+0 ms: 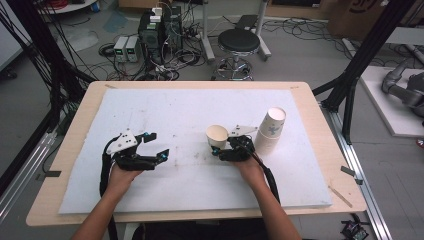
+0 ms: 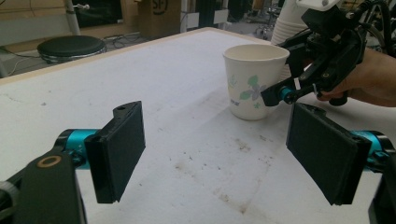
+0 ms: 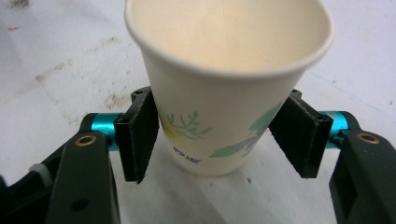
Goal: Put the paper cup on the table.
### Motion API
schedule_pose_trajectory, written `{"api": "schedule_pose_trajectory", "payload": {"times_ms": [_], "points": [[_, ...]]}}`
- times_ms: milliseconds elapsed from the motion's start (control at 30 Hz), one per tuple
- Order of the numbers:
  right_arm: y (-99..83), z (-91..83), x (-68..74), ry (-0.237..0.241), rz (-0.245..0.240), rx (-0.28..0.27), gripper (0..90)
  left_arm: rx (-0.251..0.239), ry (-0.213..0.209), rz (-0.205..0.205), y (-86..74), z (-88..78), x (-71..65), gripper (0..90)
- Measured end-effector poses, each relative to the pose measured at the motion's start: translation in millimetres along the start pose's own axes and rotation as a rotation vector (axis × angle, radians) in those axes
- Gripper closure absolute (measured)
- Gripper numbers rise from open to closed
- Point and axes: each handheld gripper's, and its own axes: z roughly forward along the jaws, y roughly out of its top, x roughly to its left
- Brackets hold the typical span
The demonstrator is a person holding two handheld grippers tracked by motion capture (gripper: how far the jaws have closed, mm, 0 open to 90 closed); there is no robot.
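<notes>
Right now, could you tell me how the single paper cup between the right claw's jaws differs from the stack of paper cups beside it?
The single white floral paper cup stands upright, mouth up, between the right claw's jaws; the stack of white paper cups stands apart to its right, untouched. The single cup is one cup and short; the stack holds several nested and rises taller, leaning. Both are white with a floral print, on the white board.
</notes>
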Motion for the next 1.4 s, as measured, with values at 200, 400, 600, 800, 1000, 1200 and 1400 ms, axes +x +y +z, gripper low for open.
{"api": "schedule_pose_trajectory", "payload": {"times_ms": [200,400,600,800,1000,1200,1400], "points": [[-3.1,0.1,-1.9,-0.002,-0.006,0.002,33.0,-0.005,-0.012,-0.019,-0.6,1.4,-0.2,19.5],[-4.7,-4.0,-3.7,0.001,0.015,0.004,20.9,-0.008,-0.002,-0.033,-0.9,0.7,1.2,19.0],[-10.3,-23.4,-5.0,0.034,0.007,-0.014,21.1,-0.008,0.005,-0.033,-1.3,0.4,2.0,18.9],[-19.1,-55.8,2.2,0.081,-0.024,-0.048,21.1,-0.033,0.022,-0.052,-0.8,-1.4,3.3,18.2],[-35.8,-90.7,5.5,0.069,-0.055,-0.086,21.1,-0.045,0.050,-0.063,-0.4,-2.7,4.7,17.6],[-53.4,-124.1,-1.2,0.034,-0.049,-0.138,21.1,-0.039,0.067,-0.053,-0.1,-4.4,5.0,17.7],[-76.1,-144.9,-11.4,-0.018,-0.038,-0.132,21.1,-0.057,0.085,-0.050,-0.6,-8.9,3.2,17.9]]}}
